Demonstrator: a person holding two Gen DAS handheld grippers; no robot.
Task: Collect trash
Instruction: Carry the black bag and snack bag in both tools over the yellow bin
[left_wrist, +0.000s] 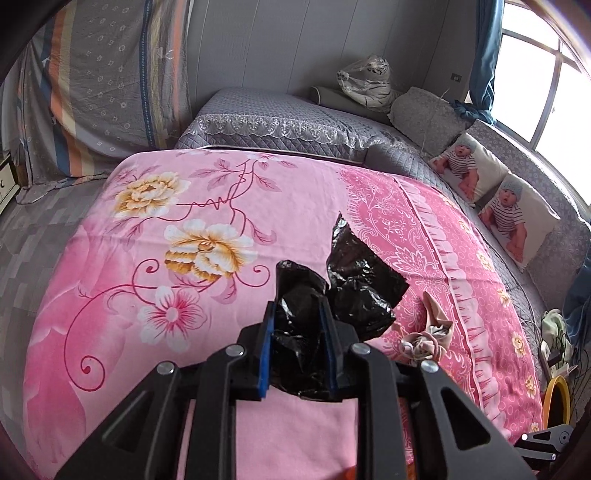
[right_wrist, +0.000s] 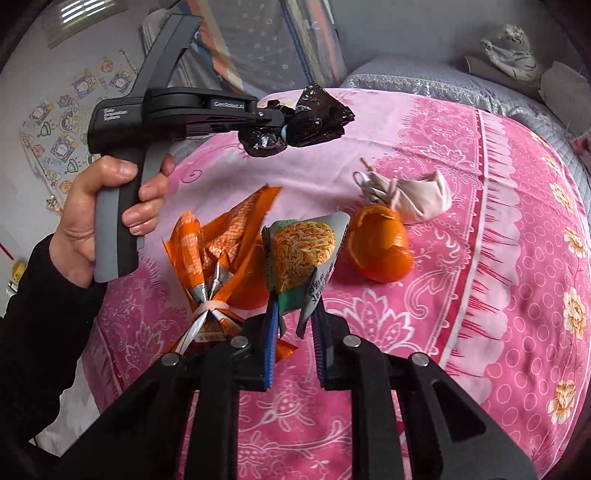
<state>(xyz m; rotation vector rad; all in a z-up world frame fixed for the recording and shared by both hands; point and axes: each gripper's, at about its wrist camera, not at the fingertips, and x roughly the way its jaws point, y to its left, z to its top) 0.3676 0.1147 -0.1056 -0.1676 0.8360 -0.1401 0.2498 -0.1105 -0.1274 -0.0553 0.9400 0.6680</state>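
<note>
The right gripper (right_wrist: 293, 306) has its jaws drawn close on the lower end of a noodle wrapper (right_wrist: 304, 254), and the blue pads press on the foil. The wrapper stands up from the jaws, its long axis running away from the camera and leaning a little to the right. It is creased, green at the bottom with printed writing, and shows a picture of yellow noodles higher up. Just left of it an orange snack bag (right_wrist: 218, 251) lies crumpled on the pink bedspread (right_wrist: 480, 295), pinched at its waist by a pale band and fanned out above. Right of the wrapper sits a curl of orange peel (right_wrist: 380, 247), and beyond that a wadded beige cloth (right_wrist: 417, 199).

Farther off, a hand (right_wrist: 103, 214) grips the handle of the left gripper (left_wrist: 297, 314), whose jaws are nearly closed on a black plastic bag (left_wrist: 347, 280). The bag is glossy and wrinkled; one bunch is squeezed between the pads, and the rest spreads ahead and to the right, with one pointed corner aimed up and away. It hangs above the bedspread. Beyond lie a grey quilted bed cover (left_wrist: 280, 110) and a plush tiger (left_wrist: 369, 81).
</note>
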